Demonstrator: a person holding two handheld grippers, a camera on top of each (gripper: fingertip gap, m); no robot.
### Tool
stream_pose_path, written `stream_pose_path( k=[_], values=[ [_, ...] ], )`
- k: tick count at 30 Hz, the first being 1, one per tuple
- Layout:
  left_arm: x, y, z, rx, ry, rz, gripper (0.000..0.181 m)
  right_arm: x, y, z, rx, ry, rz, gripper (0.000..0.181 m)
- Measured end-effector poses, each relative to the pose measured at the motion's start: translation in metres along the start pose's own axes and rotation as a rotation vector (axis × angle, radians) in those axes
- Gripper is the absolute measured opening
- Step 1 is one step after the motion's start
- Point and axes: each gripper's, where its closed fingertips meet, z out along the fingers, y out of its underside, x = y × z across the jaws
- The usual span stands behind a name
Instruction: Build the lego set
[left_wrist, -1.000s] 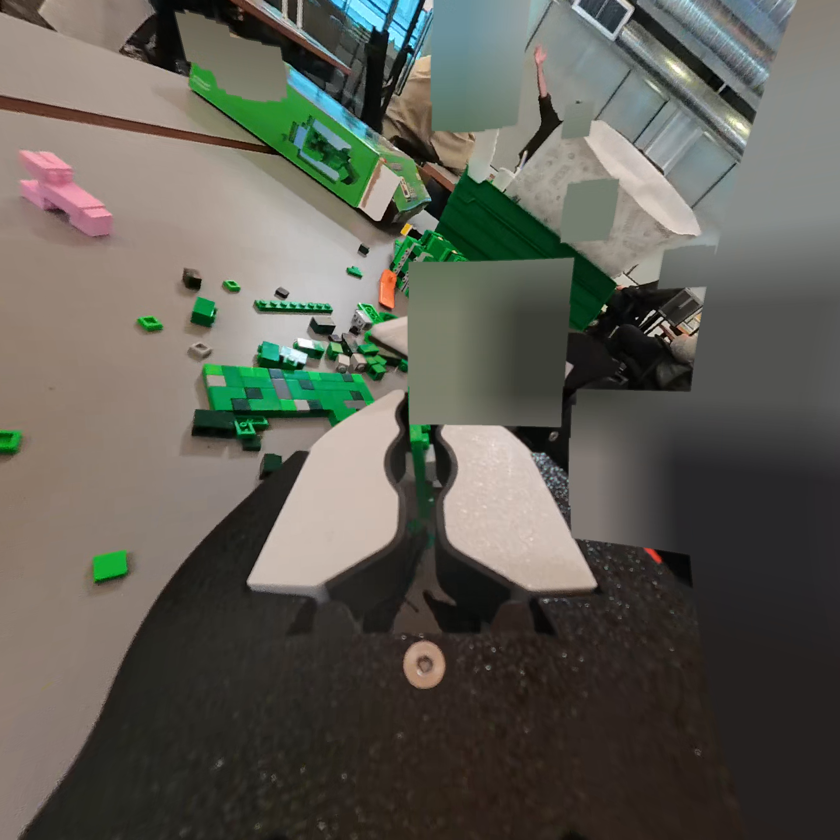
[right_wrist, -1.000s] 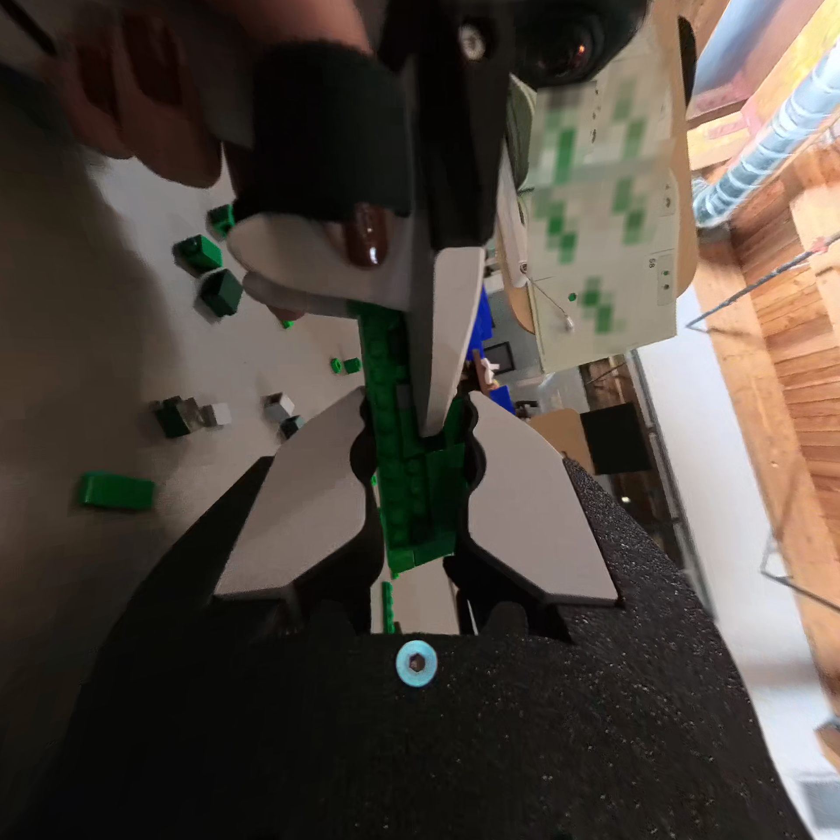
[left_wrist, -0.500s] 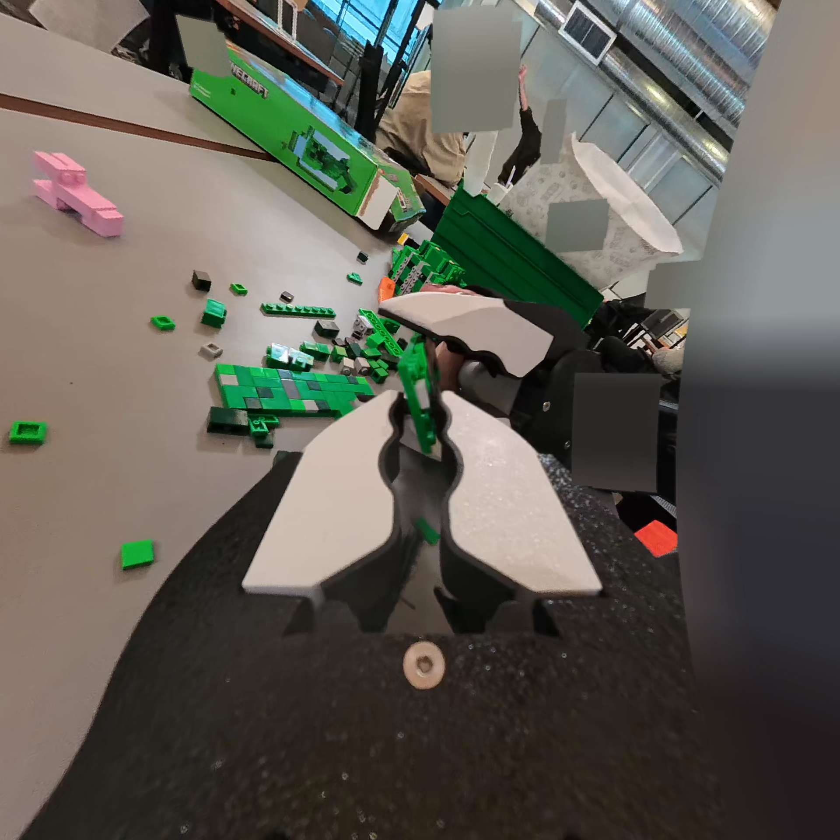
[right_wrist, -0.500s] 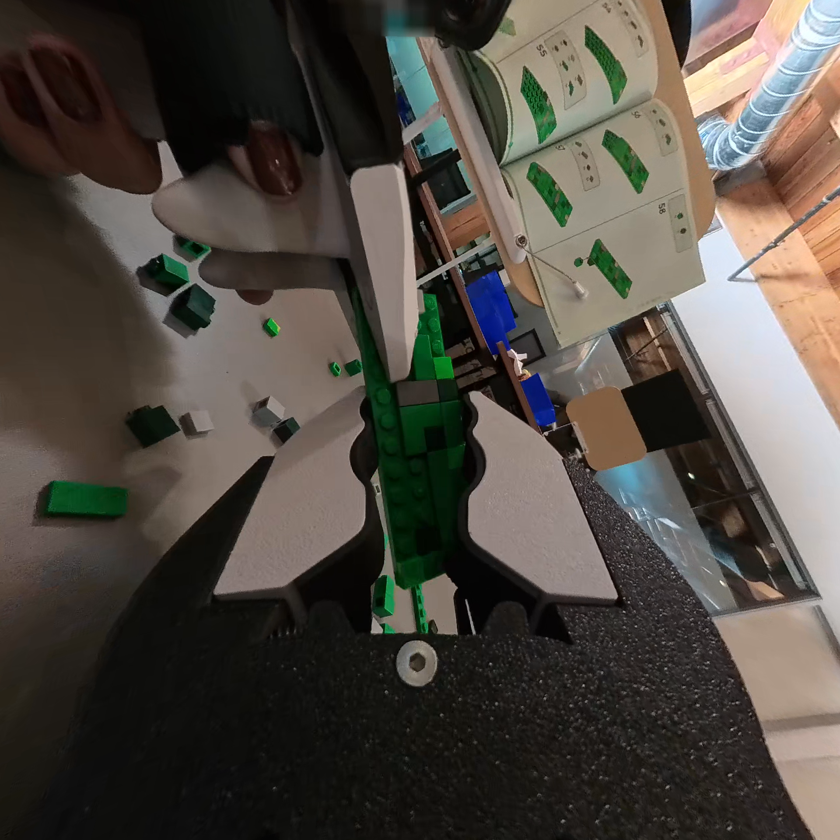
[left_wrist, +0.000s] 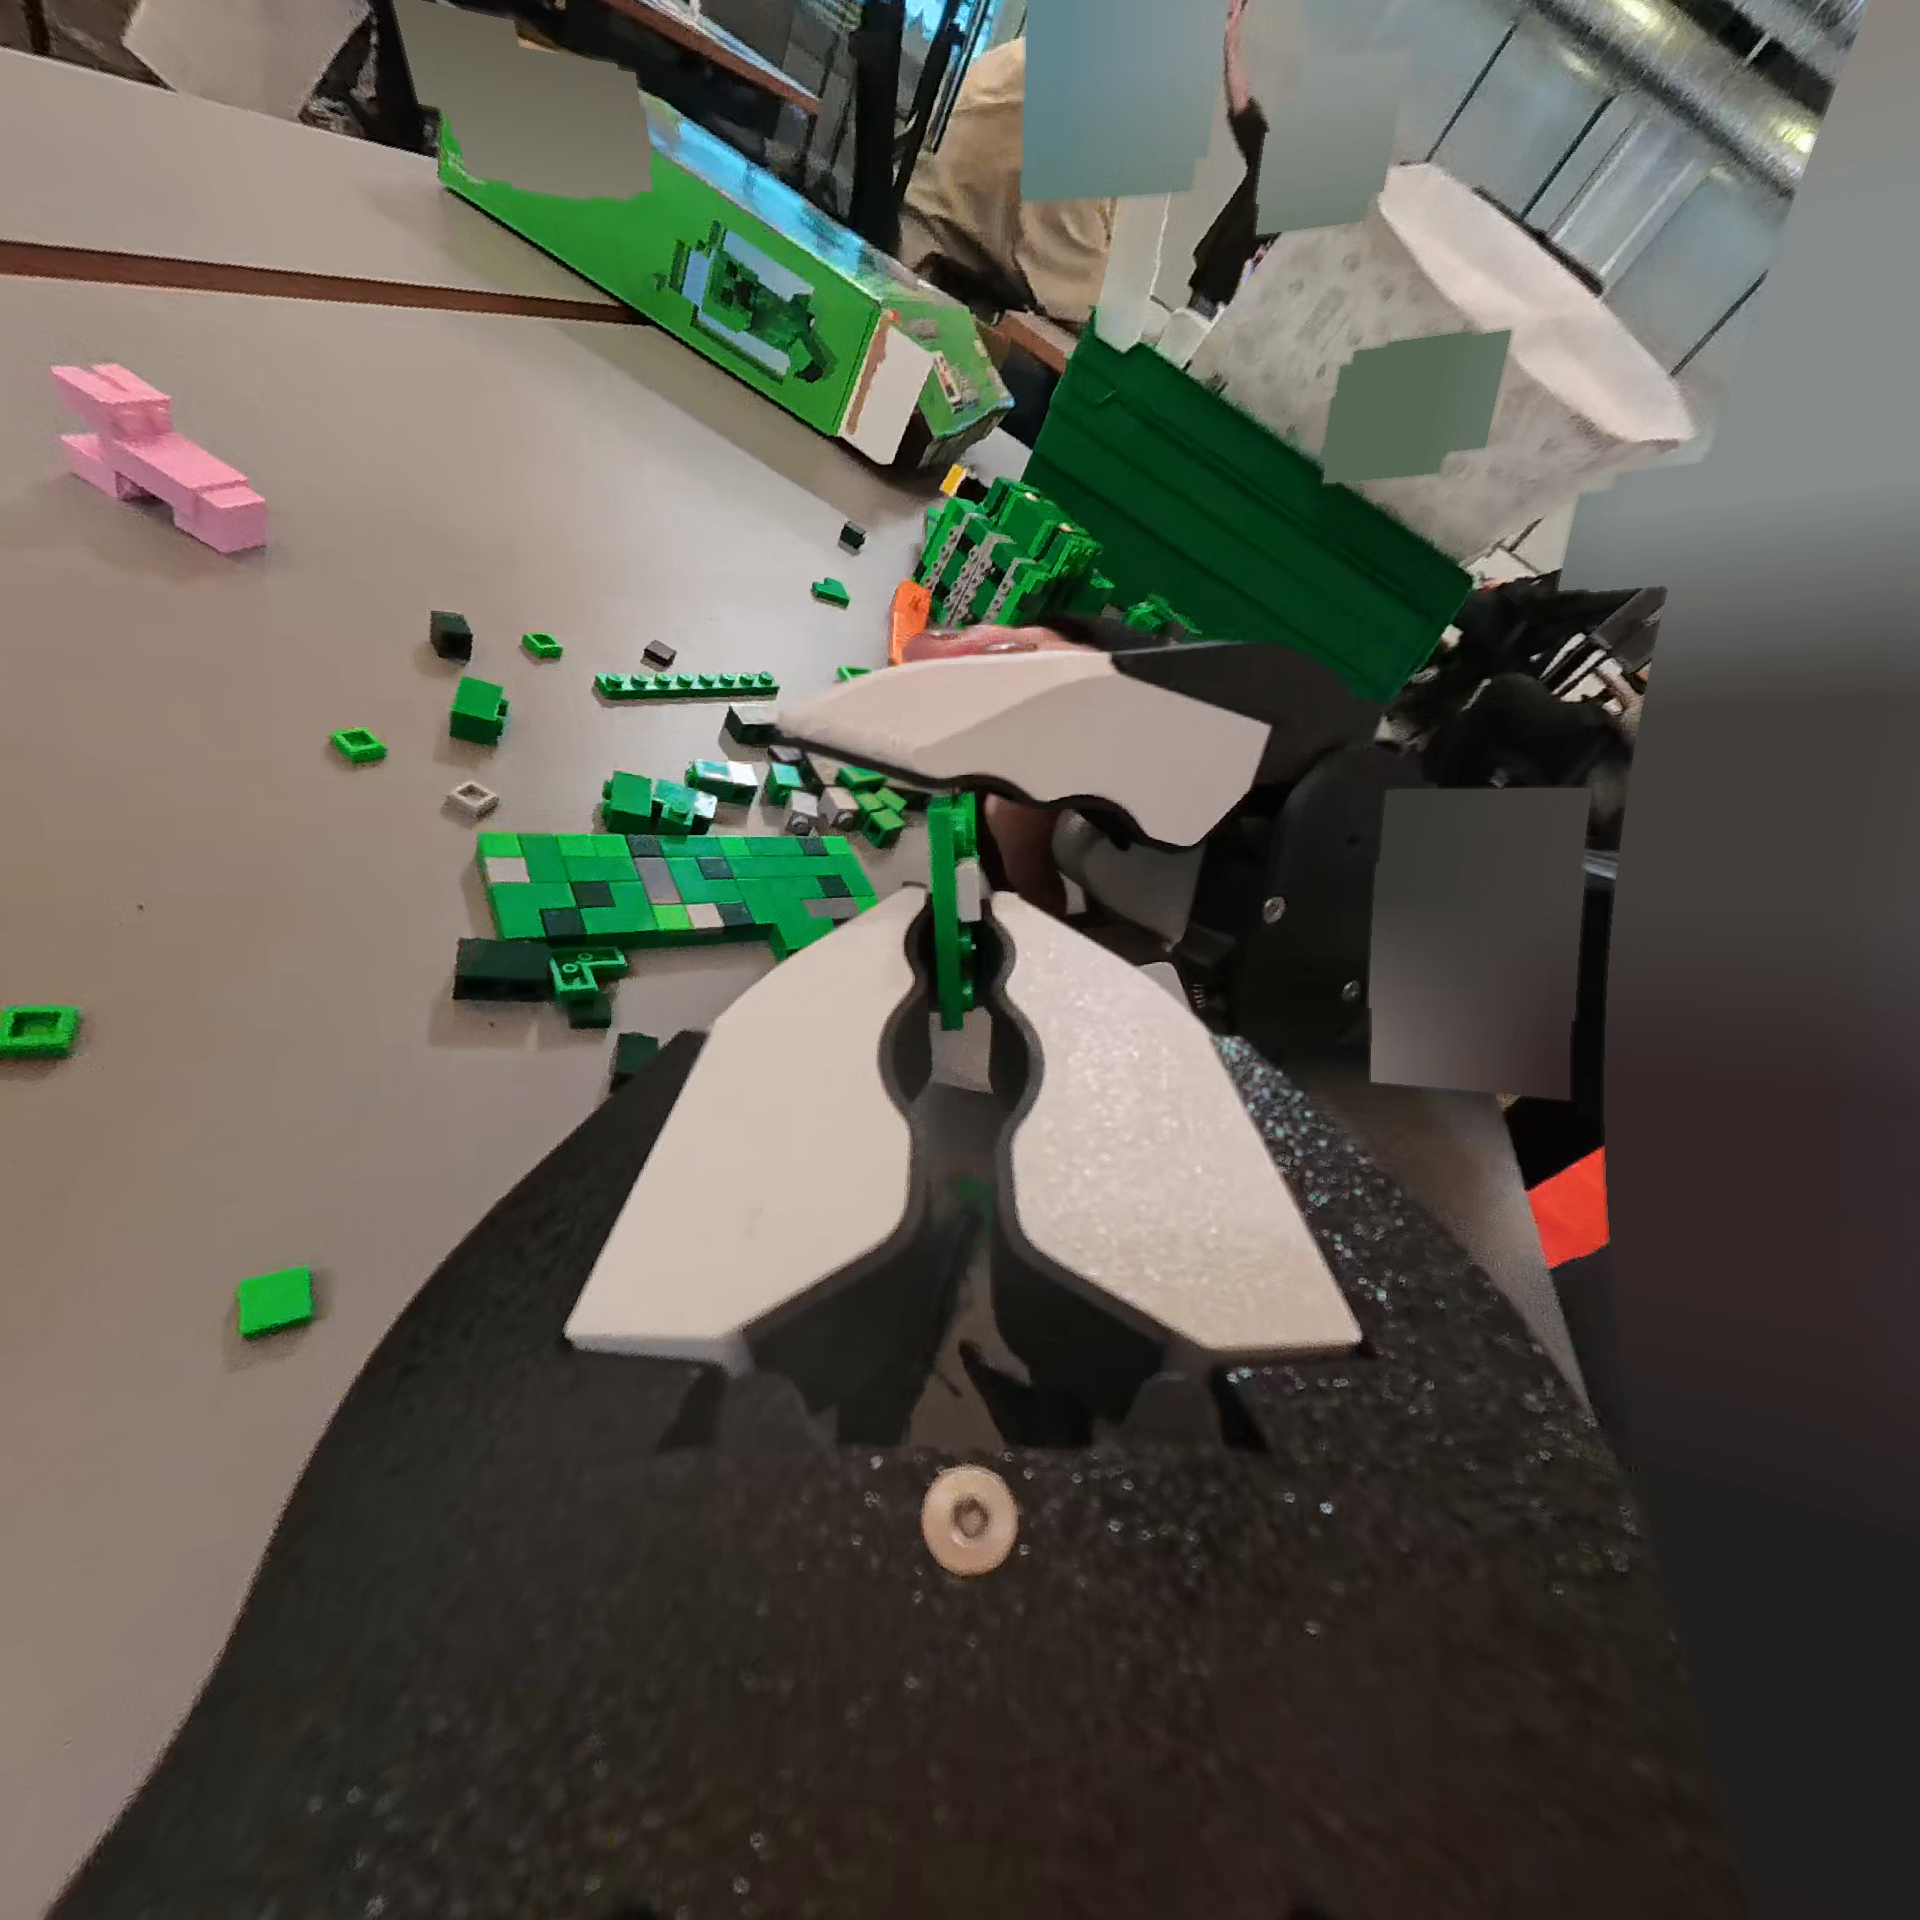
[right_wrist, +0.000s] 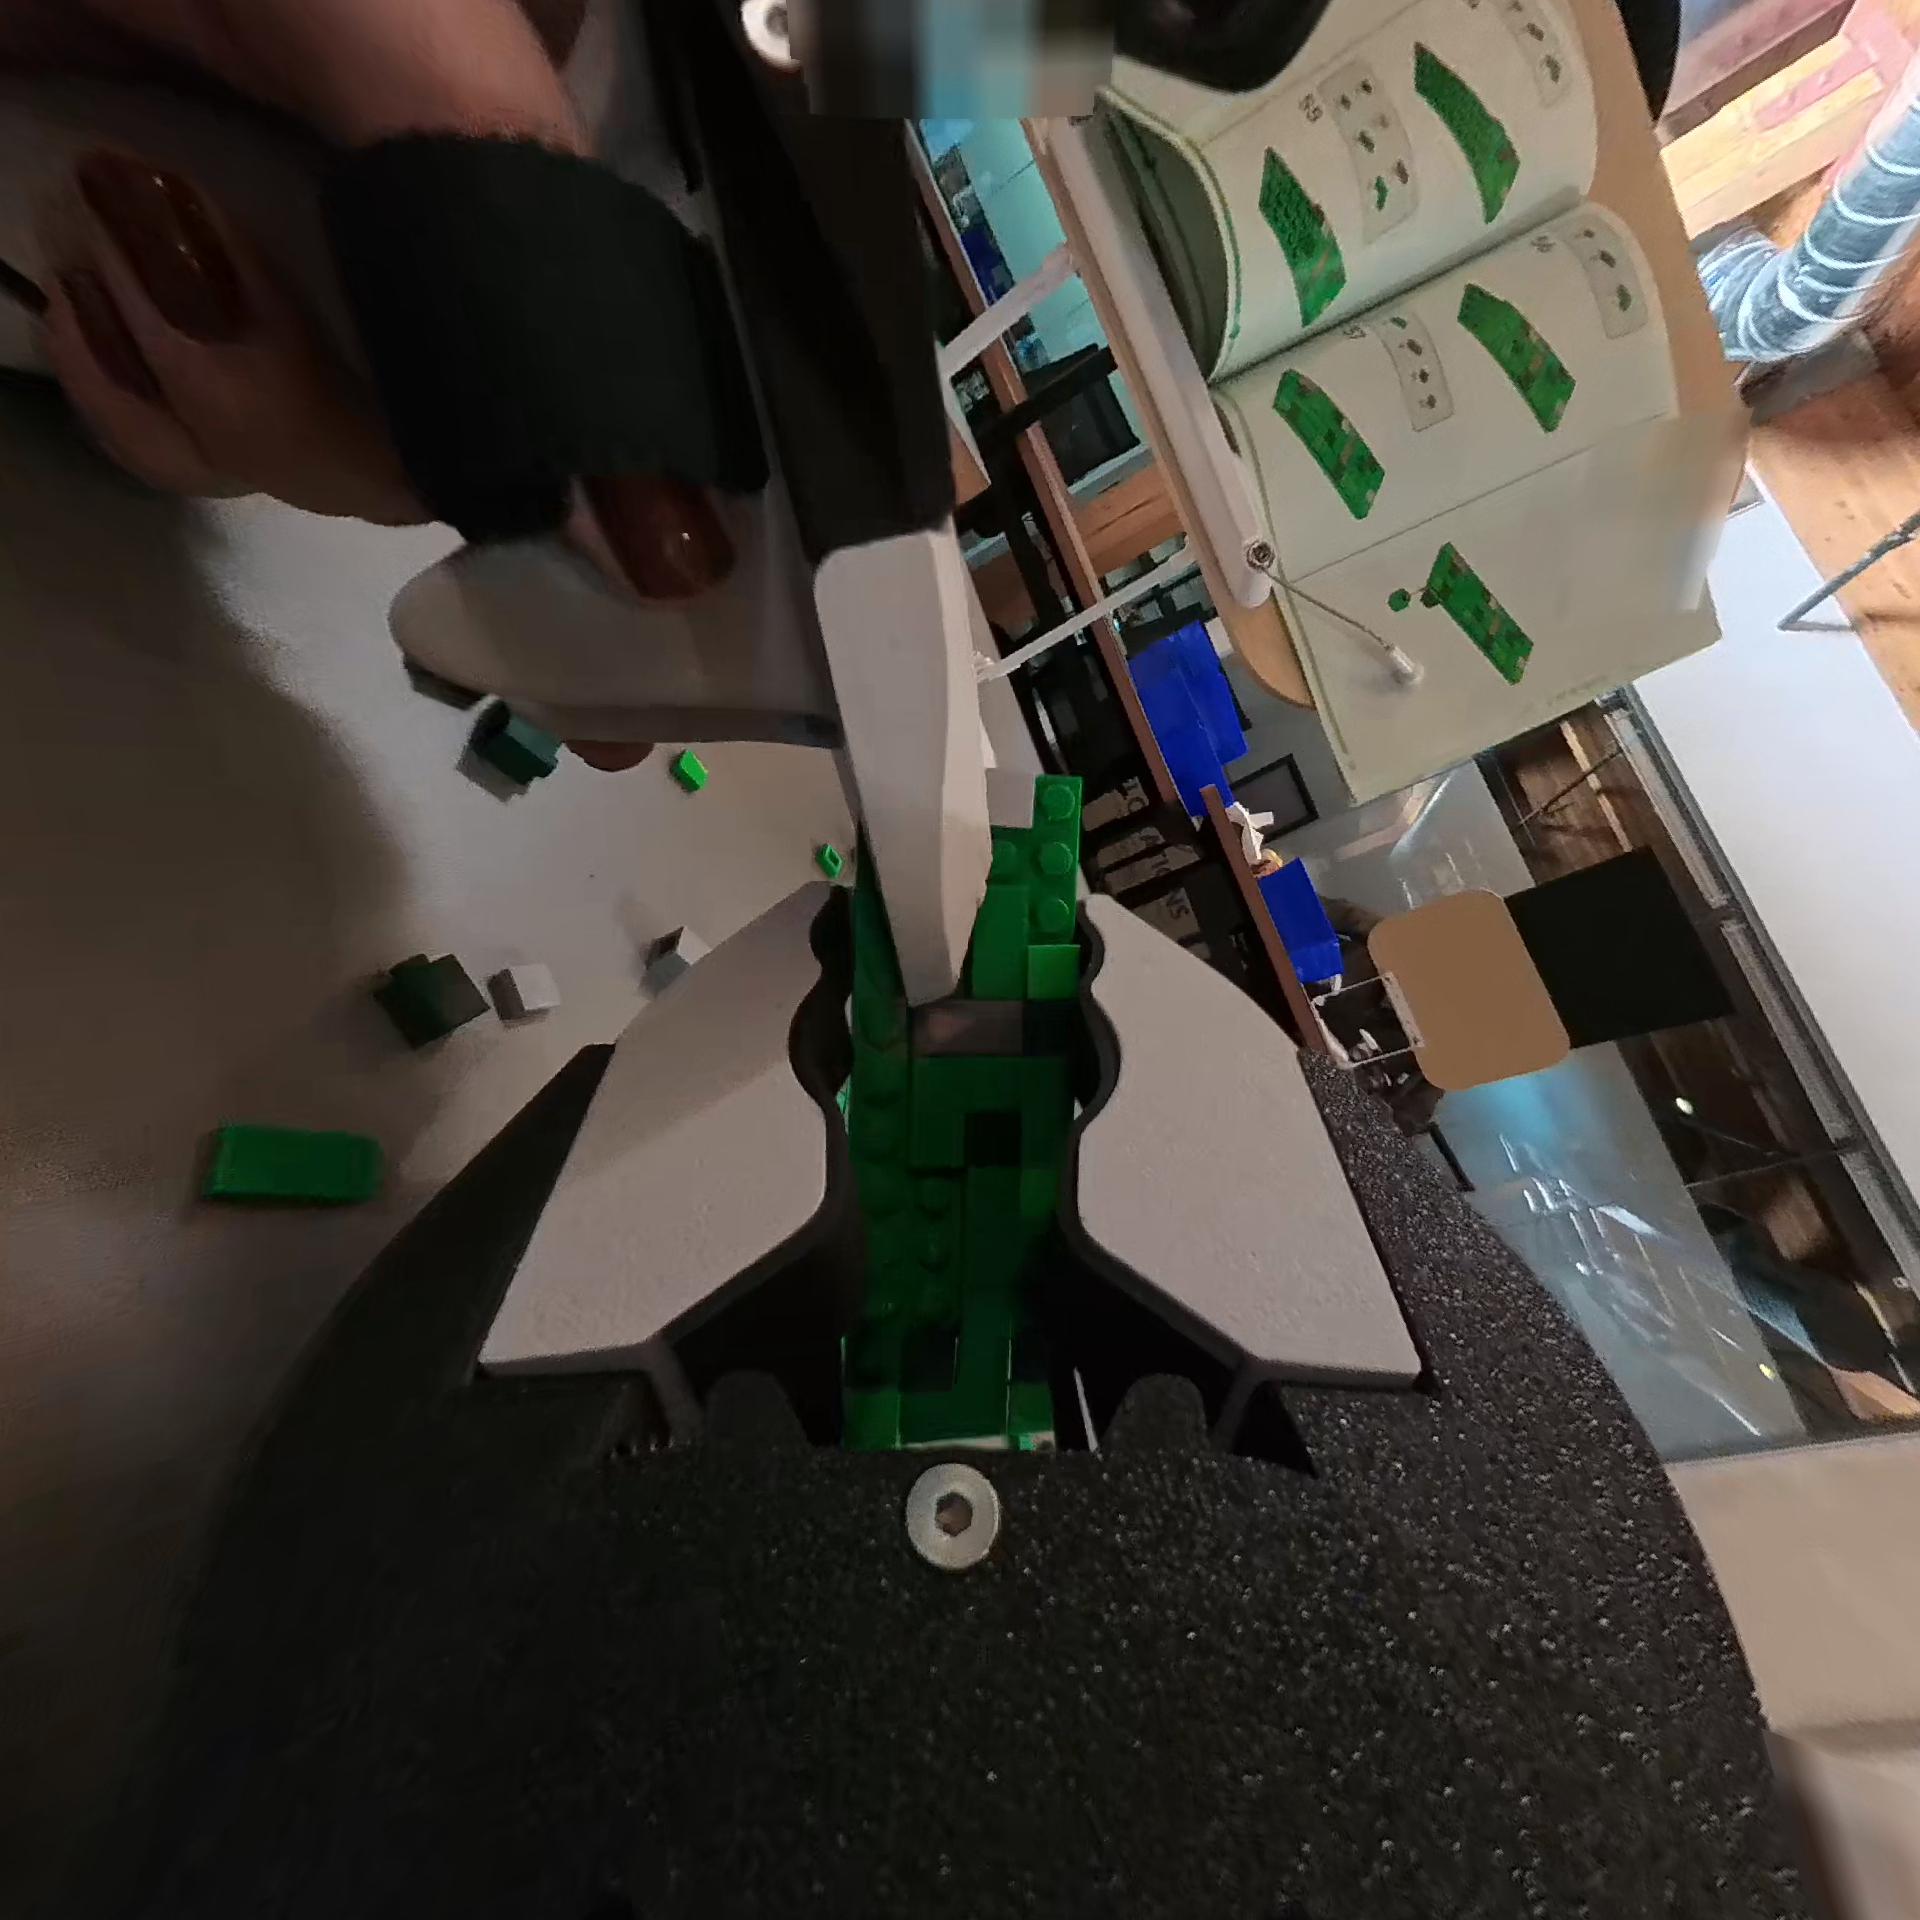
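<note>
Green lego panel (right_wrist: 966, 1174) edgewise between both tools' fingertips

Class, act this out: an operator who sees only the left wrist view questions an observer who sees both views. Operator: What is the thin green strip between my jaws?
Observer: A flat green panel that you see edge-on. Its face mixes studs with dark and grey tiles.
Operator: Does anything else hold it?
Observer: Yes. The right gripper clamps its two long edges, while your left gripper pinches its upper part.
Operator: Is any guide in sight?
Observer: An open instruction booklet faces the right camera beyond the panel. Its pages picture green panels.
</note>
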Motion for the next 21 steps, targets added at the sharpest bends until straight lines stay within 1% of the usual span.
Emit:
stream_pose_path(
  k=[4, 6, 9, 12, 16, 19, 21],
  values=[
    [-0.004, 0.001, 0.001, -0.010, -0.043, 0.009, 0.006, -0.003, 0.004, 0.003, -0.037, -0.050, 0.059, 0.037],
    [-0.005, -0.002, 0.001, 0.007, -0.058, -0.029, 0.006, 0.000, 0.006, 0.004, -0.052, -0.022, 0.014, 0.037],
    [-0.008, -0.003, 0.003, 0.040, -0.050, -0.148, 0.006, 0.004, 0.009, 0.005, -0.094, 0.030, -0.077, 0.036],
    [-0.011, -0.002, 0.004, 0.063, -0.044, -0.245, 0.007, 0.003, 0.013, 0.007, -0.133, 0.042, -0.135, 0.036],
    [-0.015, -0.001, 0.005, 0.073, -0.051, -0.305, 0.007, 0.002, 0.017, 0.008, -0.171, 0.052, -0.189, 0.036],
    [-0.015, -0.001, 0.004, 0.084, -0.030, -0.345, 0.007, 0.003, 0.016, 0.008, -0.183, 0.071, -0.230, 0.037],
    [-0.014, -0.001, 0.003, 0.086, -0.007, -0.358, 0.008, 0.001, 0.016, 0.008, -0.172, 0.059, -0.211, 0.037]
  ],
)
